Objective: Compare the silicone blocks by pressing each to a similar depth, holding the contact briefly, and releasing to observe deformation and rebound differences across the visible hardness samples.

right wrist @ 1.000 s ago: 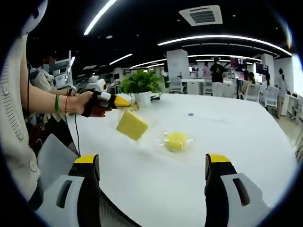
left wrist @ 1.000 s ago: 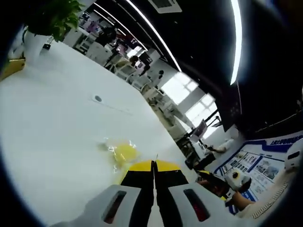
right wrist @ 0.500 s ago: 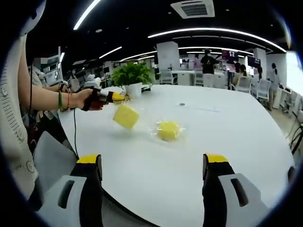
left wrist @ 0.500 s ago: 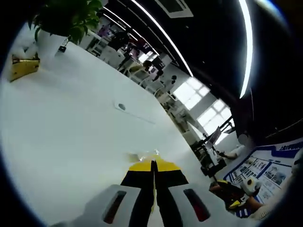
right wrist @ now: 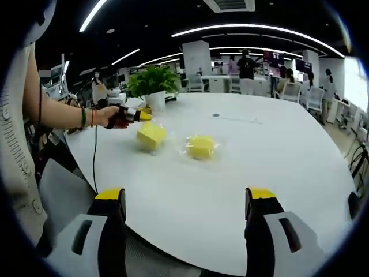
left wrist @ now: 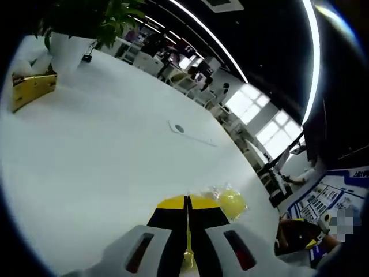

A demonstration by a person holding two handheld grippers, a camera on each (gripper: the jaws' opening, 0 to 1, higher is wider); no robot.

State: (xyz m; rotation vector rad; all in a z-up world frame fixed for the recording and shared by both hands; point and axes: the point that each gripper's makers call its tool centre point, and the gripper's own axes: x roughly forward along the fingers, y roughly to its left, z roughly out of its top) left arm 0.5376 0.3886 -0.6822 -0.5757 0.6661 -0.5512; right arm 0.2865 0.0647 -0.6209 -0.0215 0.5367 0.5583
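The left claw (right wrist: 140, 116) pinches a wrapped yellow block (right wrist: 151, 135) on the white counter (right wrist: 277, 167) — soft, light, slippery-wrapped, best pressed mid-face — while the right claw (right wrist: 185, 203) gapes wide, empty.

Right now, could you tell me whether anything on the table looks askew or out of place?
One yellow block is pinched by the left gripper, sitting tilted rather than flat. The other yellow block lies flat on the white table.
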